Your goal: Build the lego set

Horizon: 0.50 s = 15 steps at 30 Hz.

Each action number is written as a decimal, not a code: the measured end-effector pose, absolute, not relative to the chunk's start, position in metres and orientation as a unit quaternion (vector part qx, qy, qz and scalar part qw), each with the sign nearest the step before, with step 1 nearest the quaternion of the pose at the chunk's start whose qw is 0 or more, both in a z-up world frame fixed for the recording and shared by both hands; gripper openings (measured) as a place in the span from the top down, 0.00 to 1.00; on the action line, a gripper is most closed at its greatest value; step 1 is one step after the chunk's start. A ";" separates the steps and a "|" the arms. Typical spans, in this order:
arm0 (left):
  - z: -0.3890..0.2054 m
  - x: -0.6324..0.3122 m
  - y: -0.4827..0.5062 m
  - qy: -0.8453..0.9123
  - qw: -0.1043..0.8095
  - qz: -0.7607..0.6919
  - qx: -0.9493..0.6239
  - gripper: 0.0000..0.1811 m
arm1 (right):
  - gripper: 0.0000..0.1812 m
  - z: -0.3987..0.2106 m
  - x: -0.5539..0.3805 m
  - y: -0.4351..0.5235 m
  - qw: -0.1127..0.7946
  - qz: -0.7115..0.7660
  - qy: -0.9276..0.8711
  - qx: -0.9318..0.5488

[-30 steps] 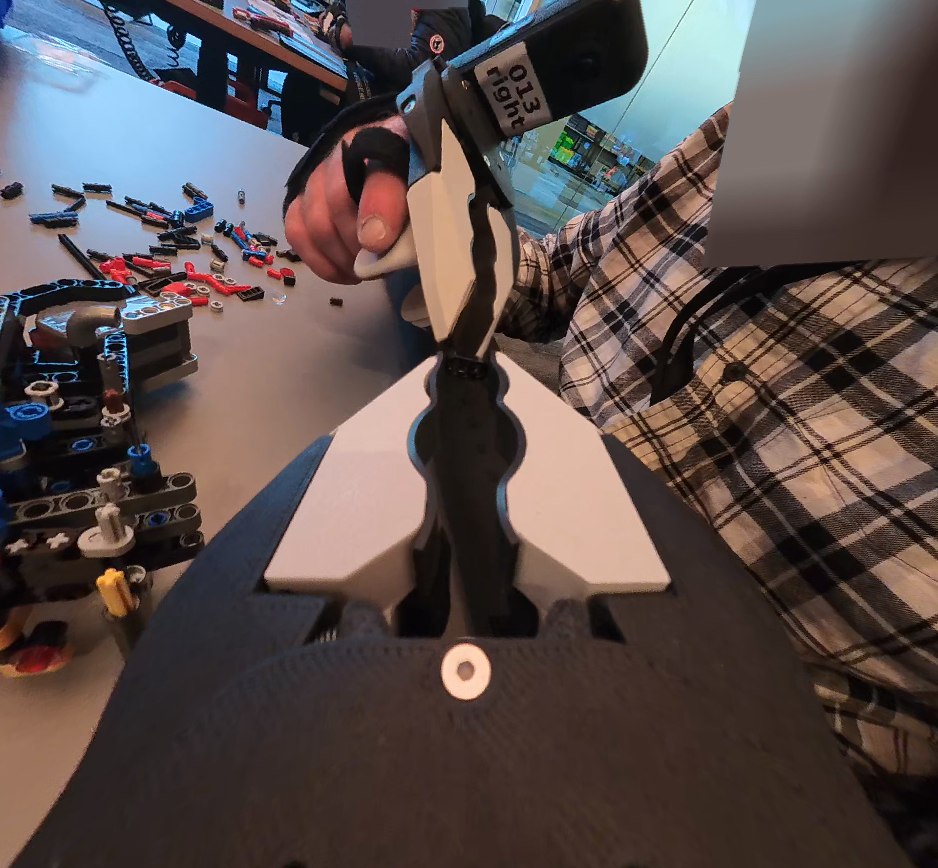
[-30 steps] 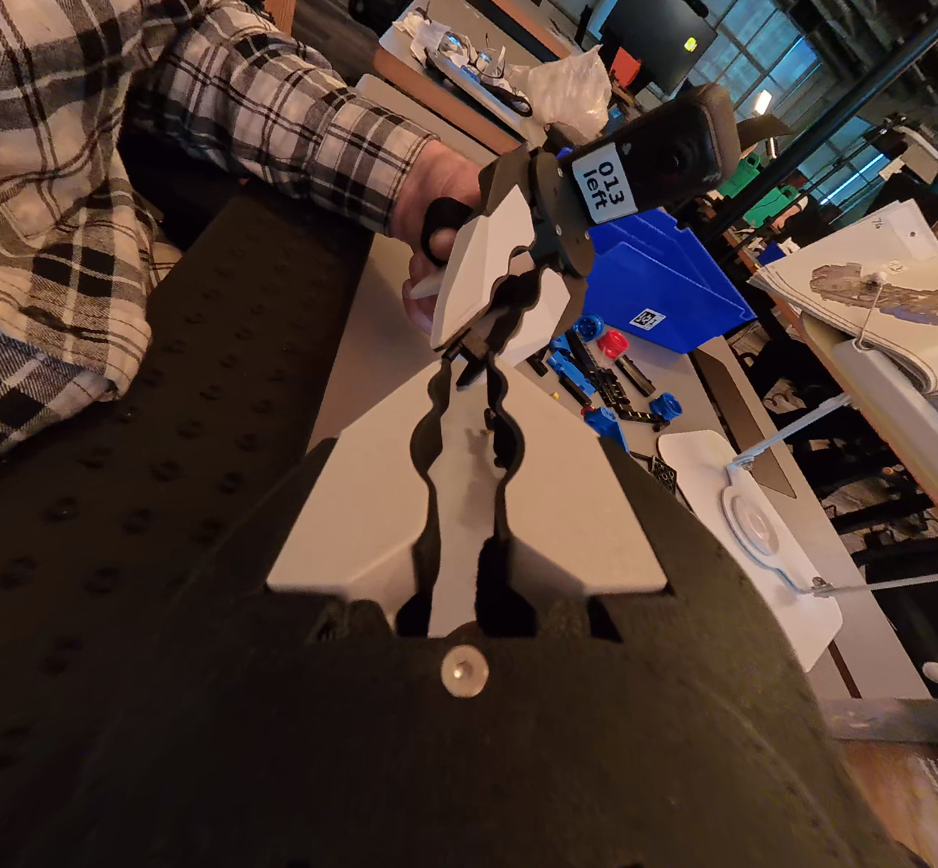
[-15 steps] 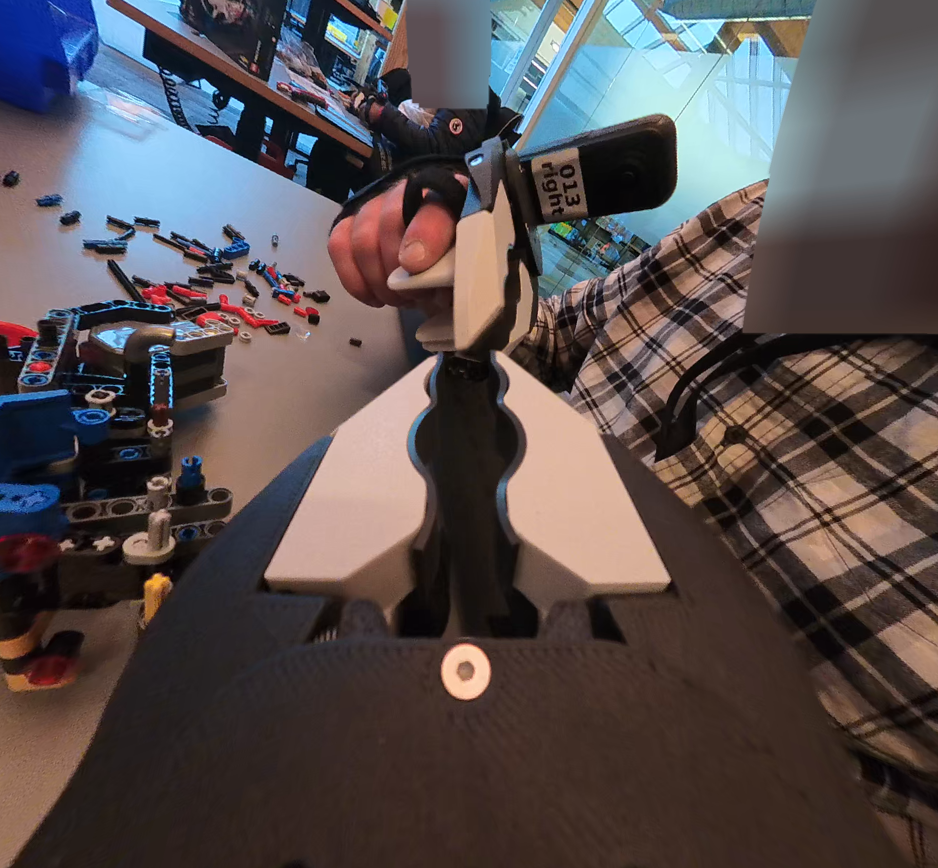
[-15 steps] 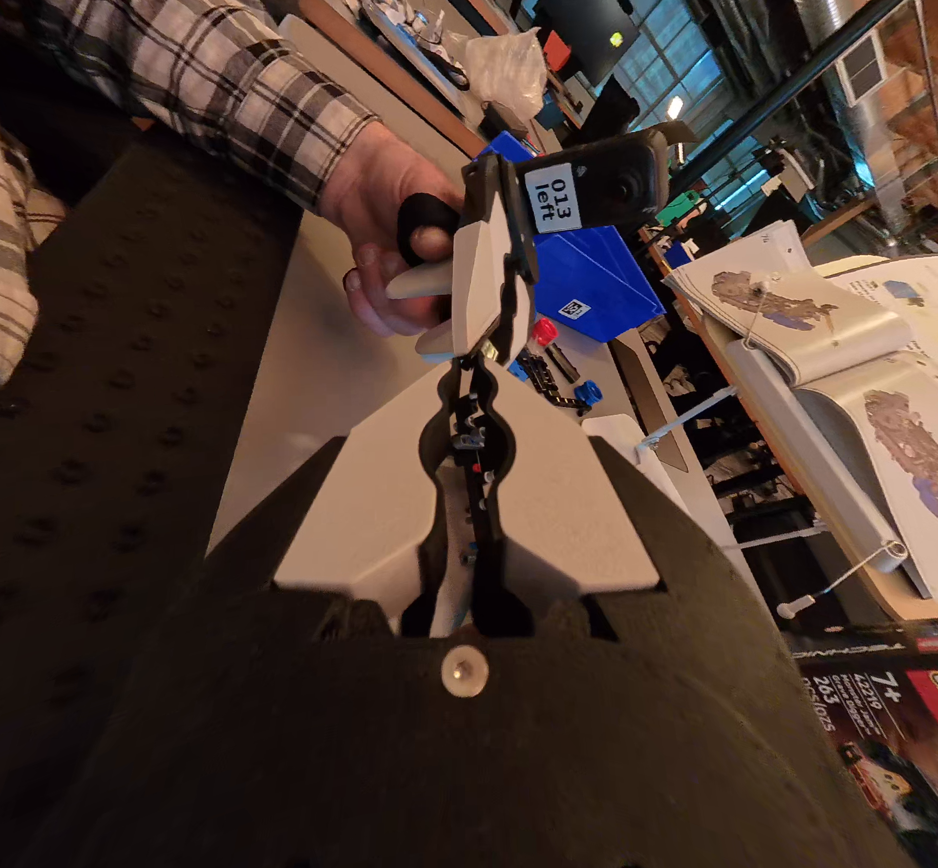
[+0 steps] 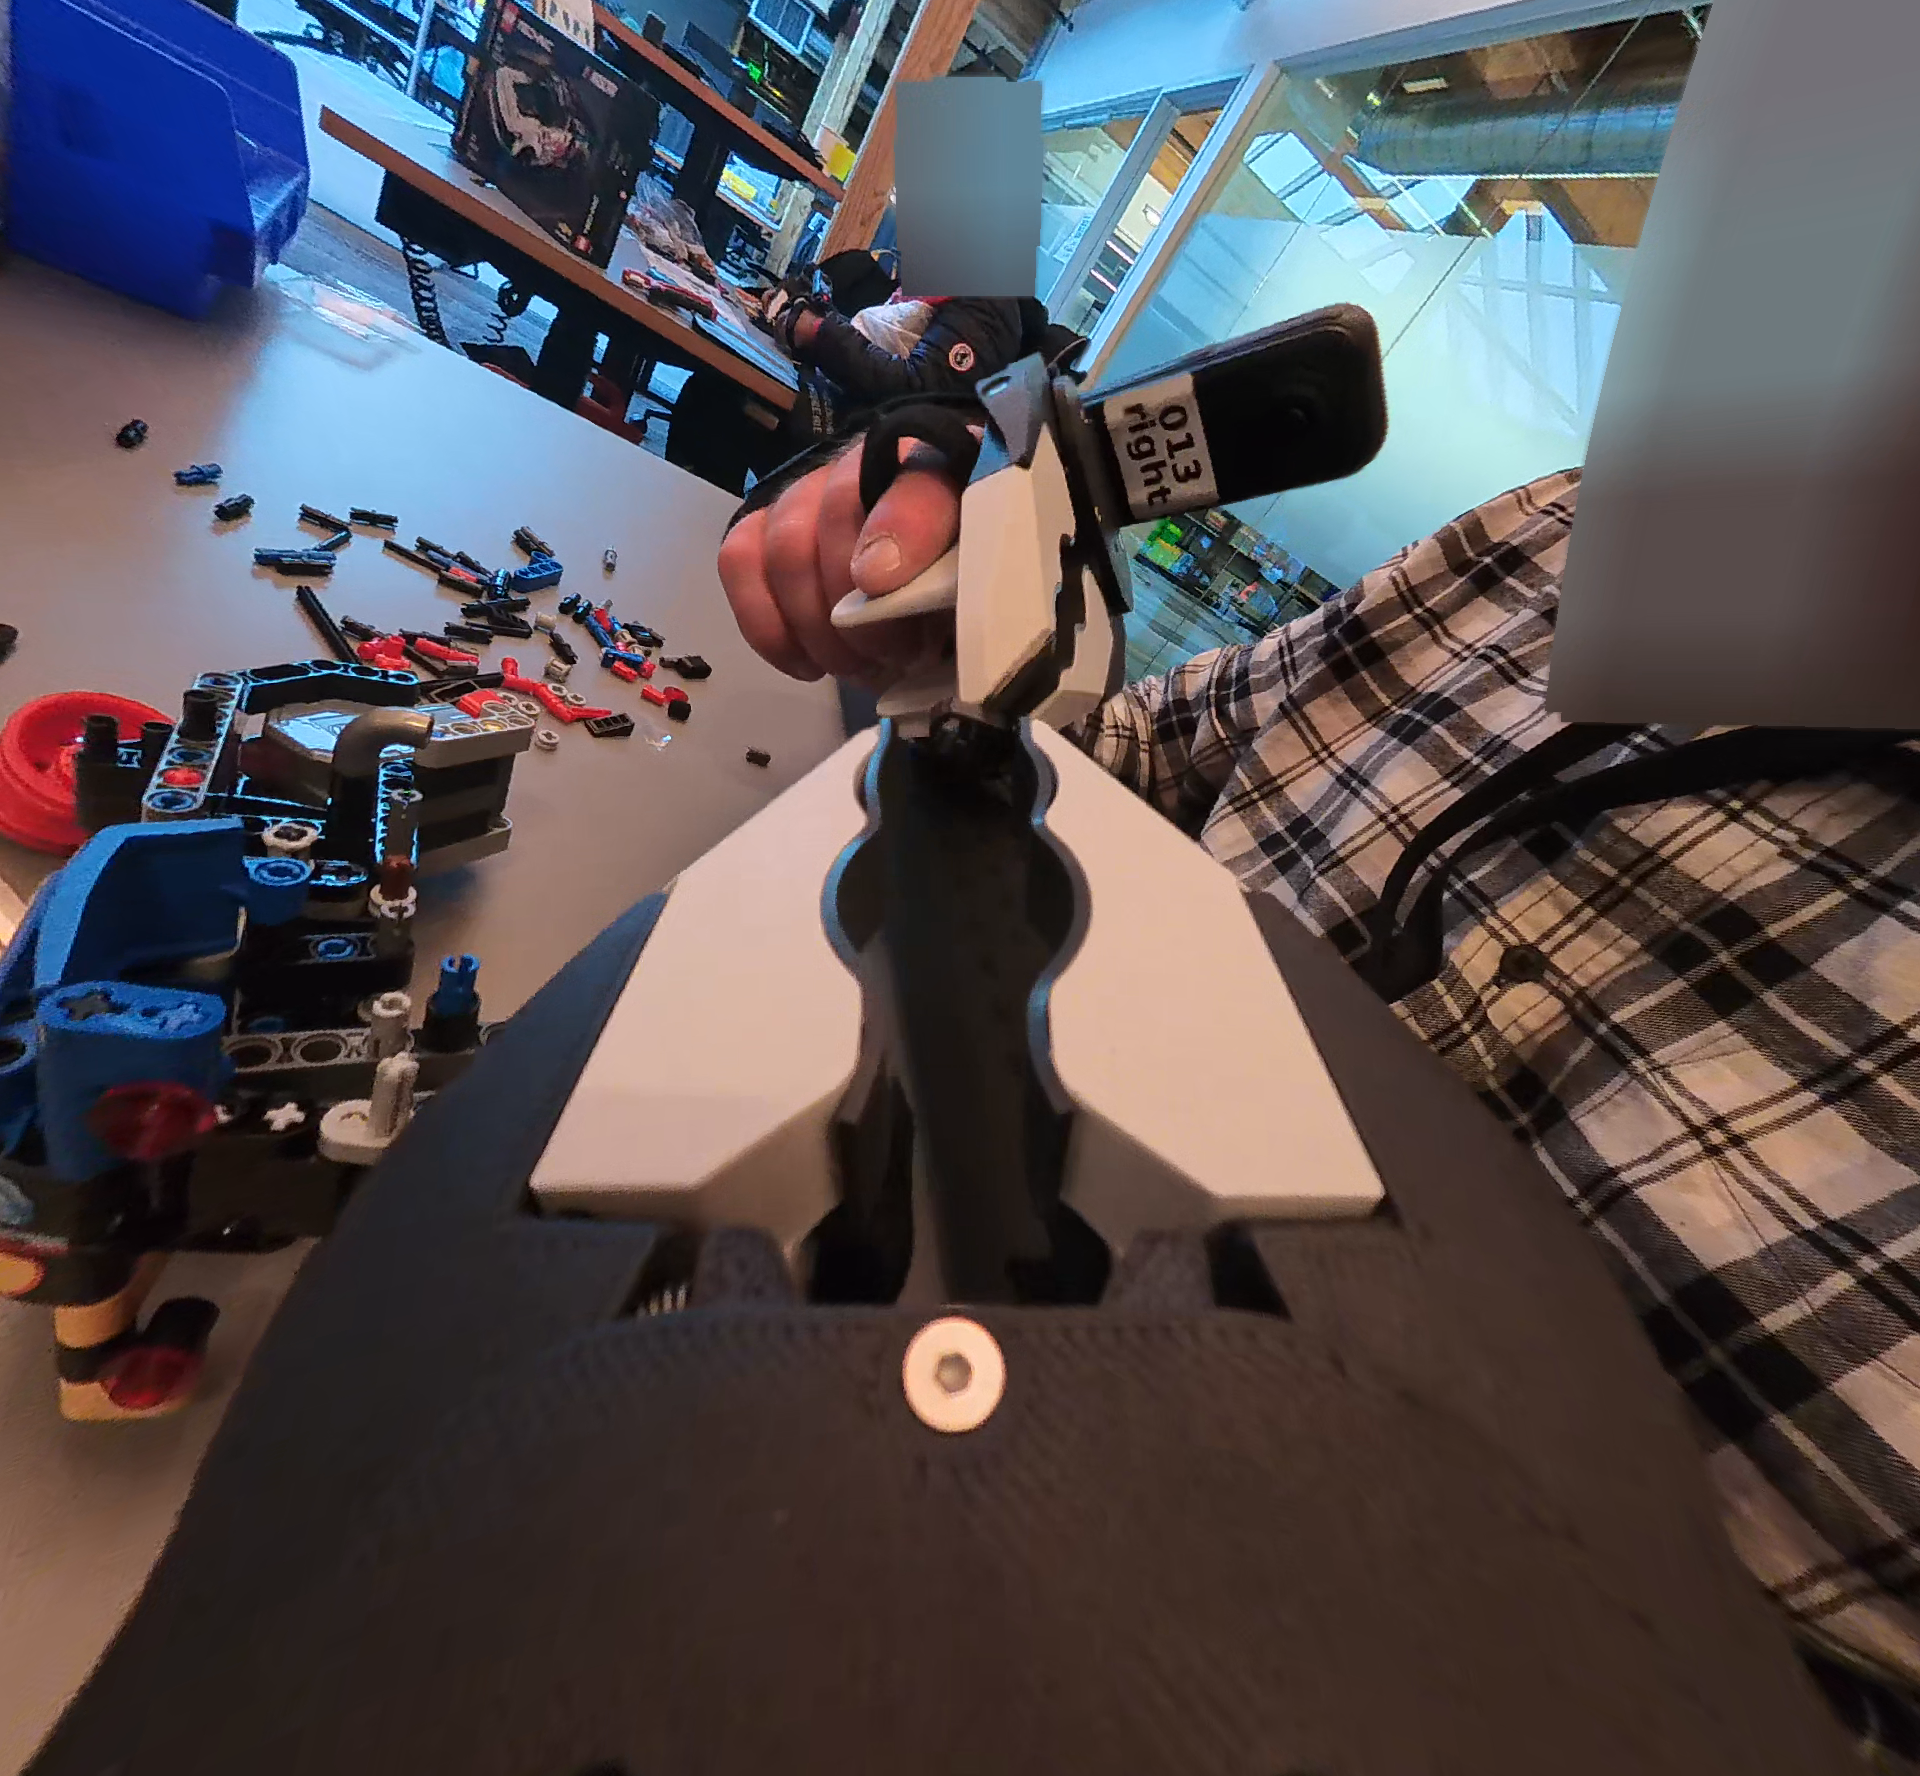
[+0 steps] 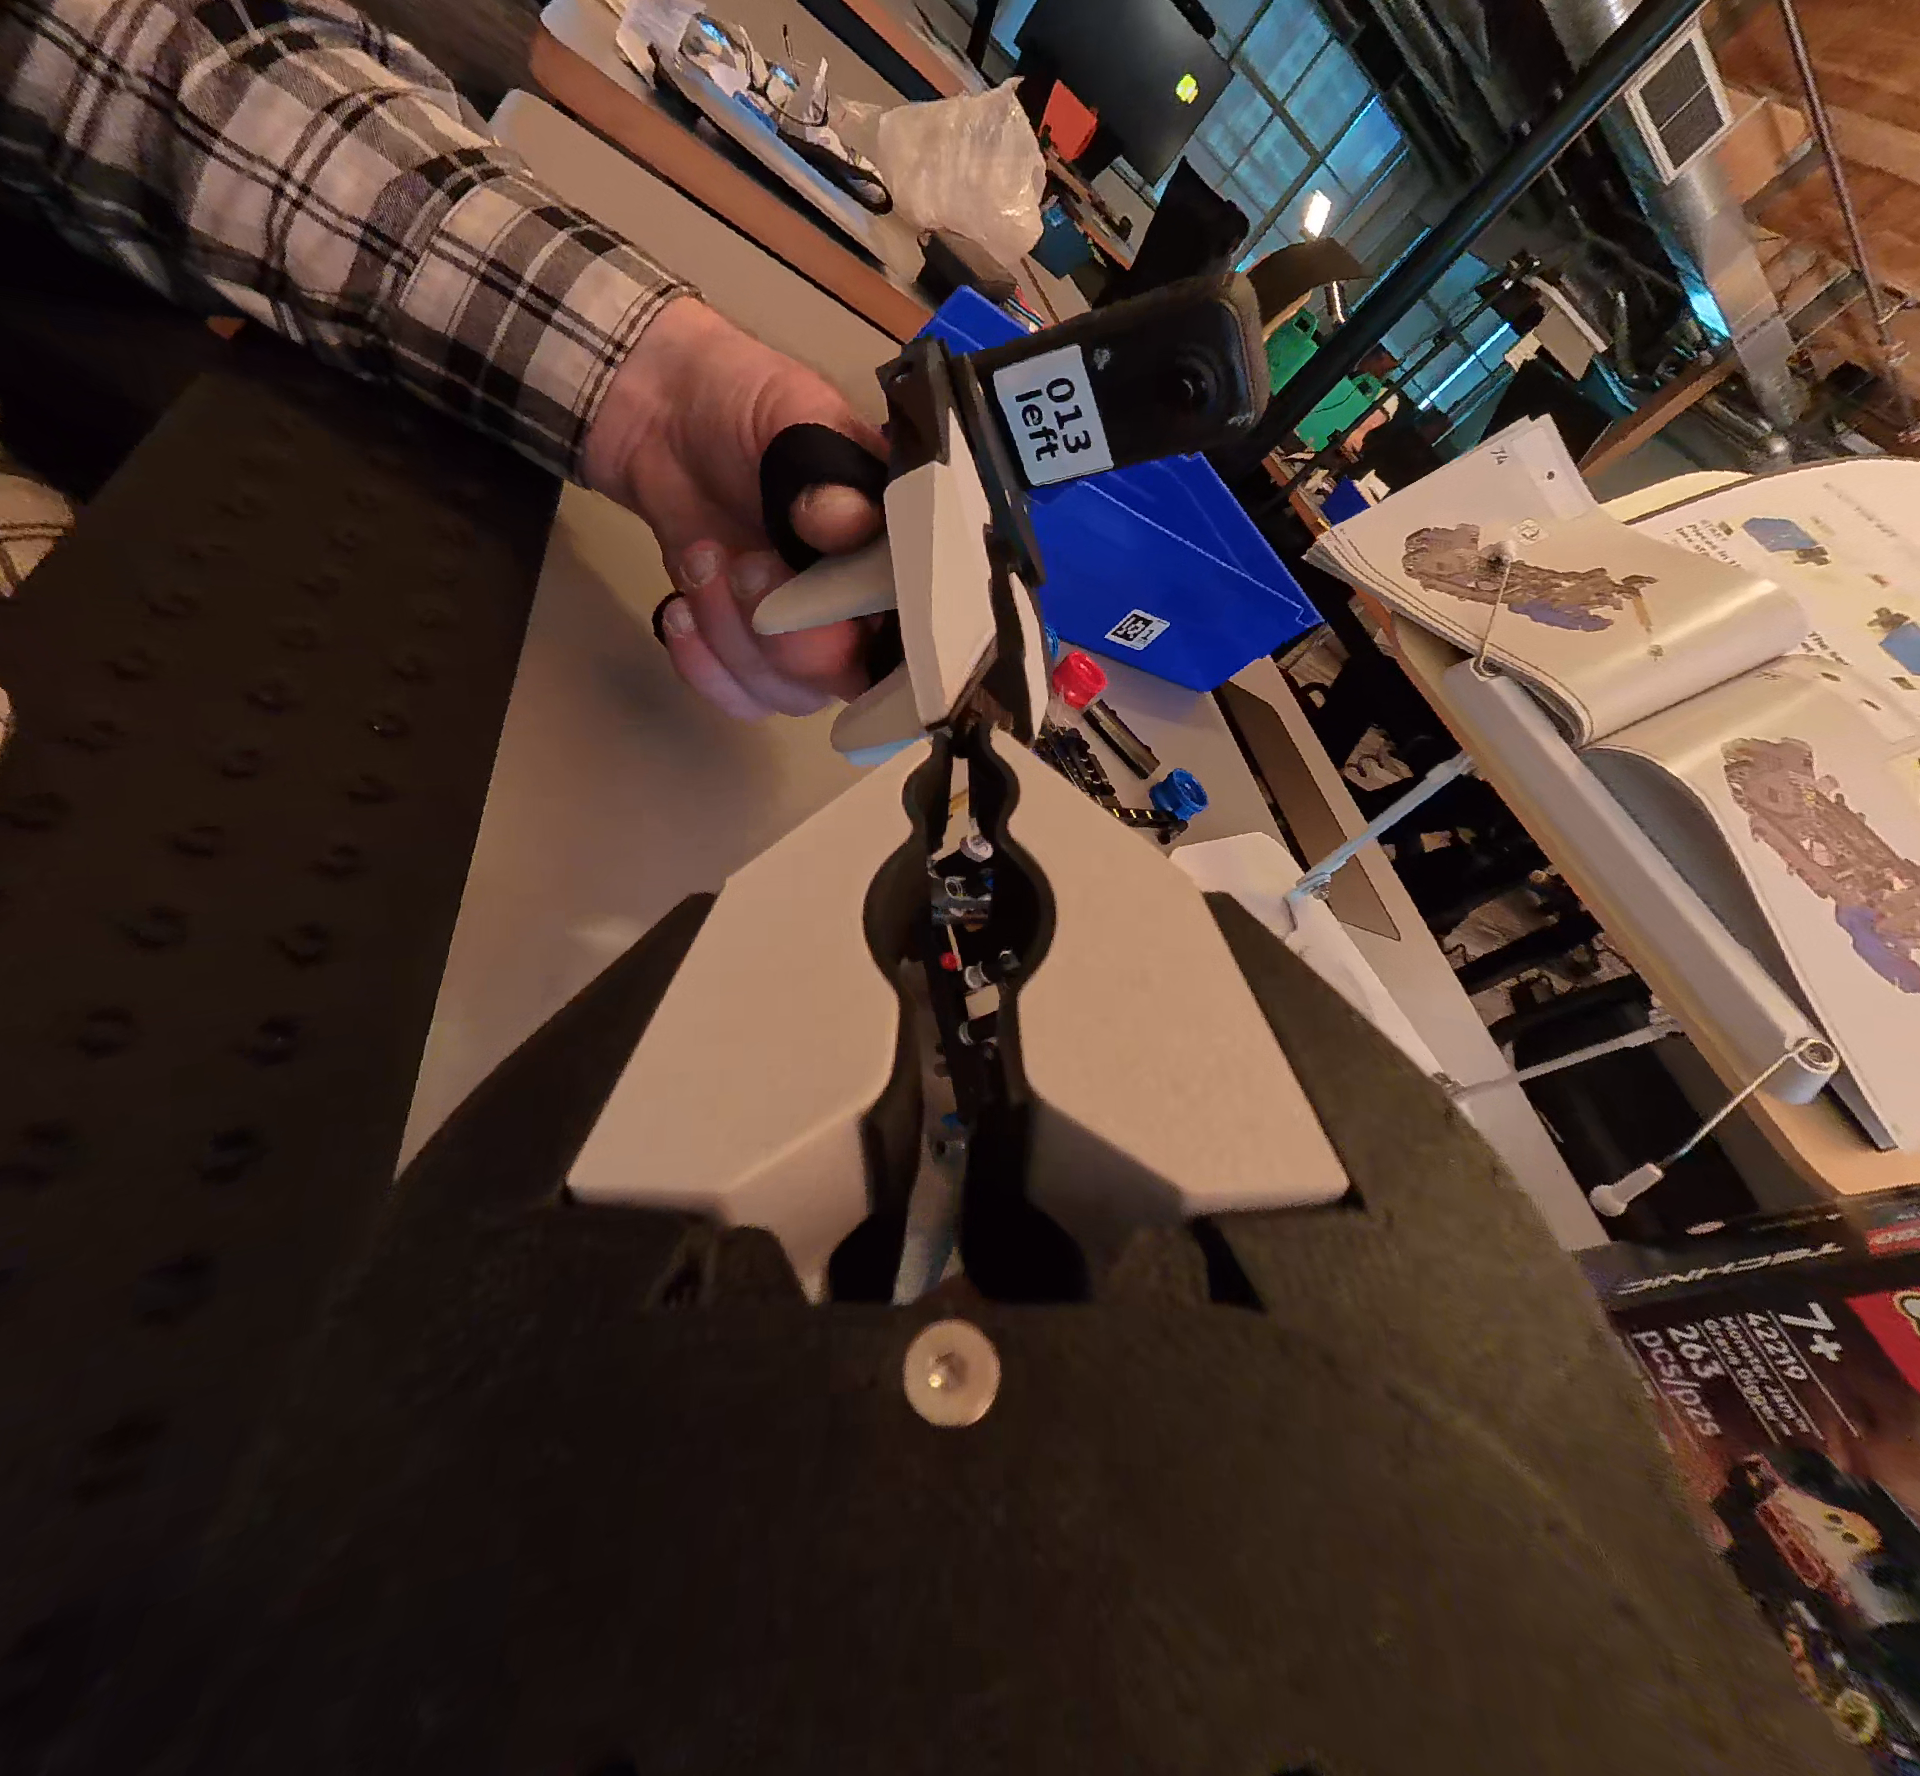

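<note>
My left gripper [image 5: 951, 750] and right gripper [image 6: 961, 755] meet tip to tip above the table's near edge. A small black lego piece [image 5: 953, 737] sits where the tips meet; both pairs of jaws are closed to a narrow gap around it. The right gripper also shows in the left wrist view [image 5: 987, 698], and the left gripper in the right wrist view [image 6: 971, 713]. The part-built blue, black and grey lego model [image 5: 260, 947] stands on the grey table [image 5: 416, 438], left of the left gripper. Loose lego pieces [image 5: 499, 604] lie beyond it.
A red wheel [image 5: 42, 770] lies beside the model. A blue bin [image 6: 1143, 563] stands at the table's far side. An open instruction booklet [image 6: 1662, 635] rests on a stand, with the set's box [image 6: 1787, 1414] below. A person's plaid-shirted body is close by. Only a small space, under 4 cm, lies between the two pairs of fingers.
Both grippers have risen and turned while staying tip to tip. The right gripper's jaws have narrowed from a wider gap. The model has not moved.
</note>
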<state>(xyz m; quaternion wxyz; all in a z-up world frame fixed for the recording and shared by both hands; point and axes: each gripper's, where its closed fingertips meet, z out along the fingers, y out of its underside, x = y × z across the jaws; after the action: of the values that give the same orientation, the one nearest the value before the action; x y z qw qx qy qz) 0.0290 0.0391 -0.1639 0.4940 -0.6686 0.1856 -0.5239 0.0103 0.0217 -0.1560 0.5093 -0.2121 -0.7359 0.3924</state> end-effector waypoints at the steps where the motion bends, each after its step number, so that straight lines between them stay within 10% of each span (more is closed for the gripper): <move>1: -0.164 0.028 0.039 0.185 0.496 -0.522 -0.669 0.88 | 0.99 -0.155 0.010 0.023 0.508 0.397 -0.734 -0.215; 15: -0.165 0.017 0.042 0.203 0.530 -0.447 -0.691 0.91 | 0.99 -0.151 0.007 0.032 0.487 0.436 -0.719 -0.237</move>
<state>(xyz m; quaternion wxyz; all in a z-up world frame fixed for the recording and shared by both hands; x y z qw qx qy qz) 0.0172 0.0425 -0.1648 0.5302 -0.6911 0.2030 -0.4472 0.0072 0.0320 -0.1515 0.4872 -0.2374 -0.7187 0.4355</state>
